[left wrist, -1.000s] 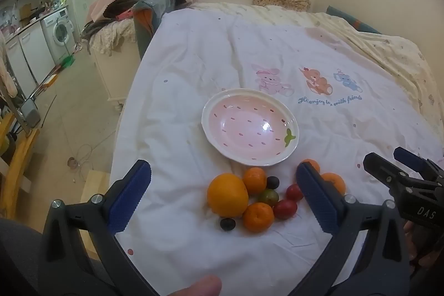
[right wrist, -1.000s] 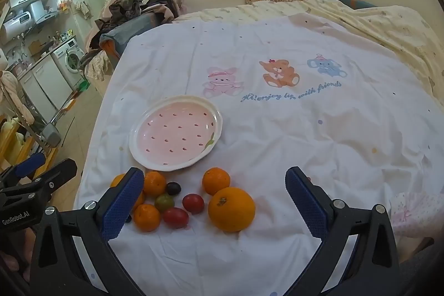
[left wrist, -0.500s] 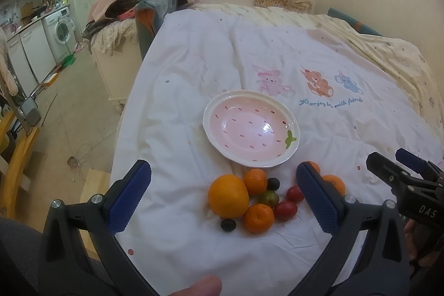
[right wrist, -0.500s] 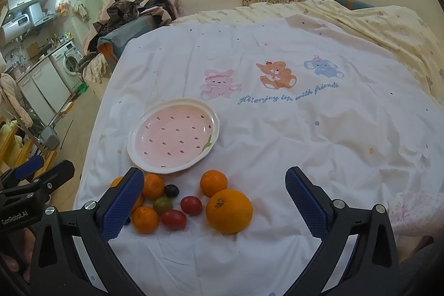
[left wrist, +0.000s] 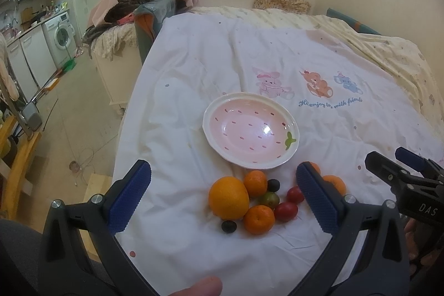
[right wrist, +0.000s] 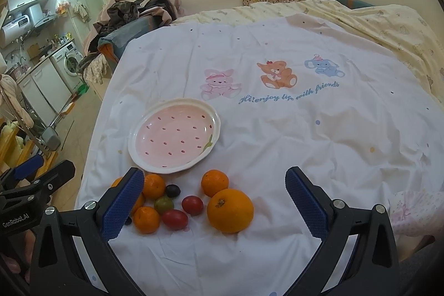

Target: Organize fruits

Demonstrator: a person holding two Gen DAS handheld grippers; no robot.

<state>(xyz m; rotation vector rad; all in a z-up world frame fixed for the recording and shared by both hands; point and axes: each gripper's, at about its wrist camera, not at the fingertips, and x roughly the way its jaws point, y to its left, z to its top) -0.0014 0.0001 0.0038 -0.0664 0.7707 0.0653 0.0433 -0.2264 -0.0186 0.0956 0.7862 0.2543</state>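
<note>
Left tool (left wrist: 223, 192) spread wide, holding nothing, above the near edge of the bed. Right tool (right wrist: 213, 194) also spread, empty, beside it. Fruit pile sits on the white sheet (right wrist: 291, 129) just in front of both: big orange (right wrist: 230, 210), small oranges (left wrist: 259, 219), red tomatoes (right wrist: 174, 219), a greenish one (left wrist: 269, 199), dark grapes (left wrist: 229, 226), possibly more behind the blue pads. Pink strawberry plate (left wrist: 294, 129) empty, just beyond the pile, nearly touching it.
</note>
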